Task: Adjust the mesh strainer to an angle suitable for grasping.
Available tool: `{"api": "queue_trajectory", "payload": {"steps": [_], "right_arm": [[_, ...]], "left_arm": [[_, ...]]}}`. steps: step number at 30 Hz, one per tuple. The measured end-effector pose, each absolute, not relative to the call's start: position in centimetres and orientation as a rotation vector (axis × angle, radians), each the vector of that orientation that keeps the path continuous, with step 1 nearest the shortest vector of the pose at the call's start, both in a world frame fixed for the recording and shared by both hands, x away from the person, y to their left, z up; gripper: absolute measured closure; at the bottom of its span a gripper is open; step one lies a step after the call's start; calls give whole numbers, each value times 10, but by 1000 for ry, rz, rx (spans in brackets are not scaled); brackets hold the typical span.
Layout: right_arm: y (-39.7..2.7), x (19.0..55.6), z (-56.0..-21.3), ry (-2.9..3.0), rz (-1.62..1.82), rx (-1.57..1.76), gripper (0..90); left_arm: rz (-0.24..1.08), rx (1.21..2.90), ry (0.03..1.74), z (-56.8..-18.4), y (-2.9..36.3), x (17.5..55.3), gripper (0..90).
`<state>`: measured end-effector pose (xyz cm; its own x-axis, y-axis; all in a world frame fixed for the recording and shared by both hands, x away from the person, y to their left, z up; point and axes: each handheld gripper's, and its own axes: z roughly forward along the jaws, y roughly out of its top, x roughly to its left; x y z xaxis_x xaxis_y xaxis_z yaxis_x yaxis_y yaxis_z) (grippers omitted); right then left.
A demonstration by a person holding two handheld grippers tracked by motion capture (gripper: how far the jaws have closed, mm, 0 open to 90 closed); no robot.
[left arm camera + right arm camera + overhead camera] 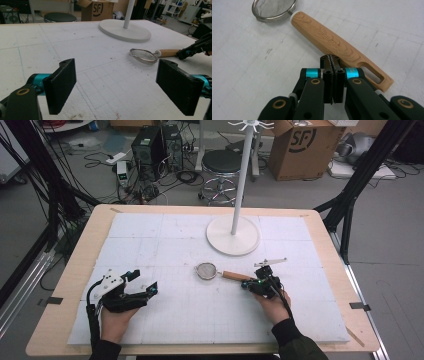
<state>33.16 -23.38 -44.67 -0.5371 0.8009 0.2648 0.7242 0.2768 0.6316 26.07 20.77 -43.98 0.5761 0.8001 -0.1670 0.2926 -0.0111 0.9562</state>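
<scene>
A small metal strainer [206,270] with a wooden handle [235,276] lies flat on the white foam board [200,315], just in front of the stand. In the right gripper view the handle [329,41] runs diagonally, with the mesh bowl [274,10] at the top left. My right gripper [332,60] is shut, jaws pressed together with nothing between them, its tips right beside the handle's slotted end. It also shows in the high view [246,285]. My left gripper [144,281] rests at the board's left, wide open and empty [116,82], pointing toward the strainer [143,55].
A white stand with a round base [233,235] and a tall pole [242,170] stands at the board's far middle. The wooden table rim [75,270] frames the board. Beyond the table are a stool [221,162], a cardboard box [305,145] and cables on the floor.
</scene>
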Motion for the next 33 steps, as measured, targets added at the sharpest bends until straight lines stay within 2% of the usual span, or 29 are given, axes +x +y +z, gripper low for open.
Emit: {"api": "queue_trajectory", "payload": {"steps": [25, 33], "right_arm": [[-258, 364, -452, 2274, 1161, 1587, 899], [-235, 360, -444, 2317, 1181, 1513, 900]], "left_arm": [[512, 1594, 947, -441, 206, 261, 171], [511, 1596, 948, -442, 204, 262, 172]]}}
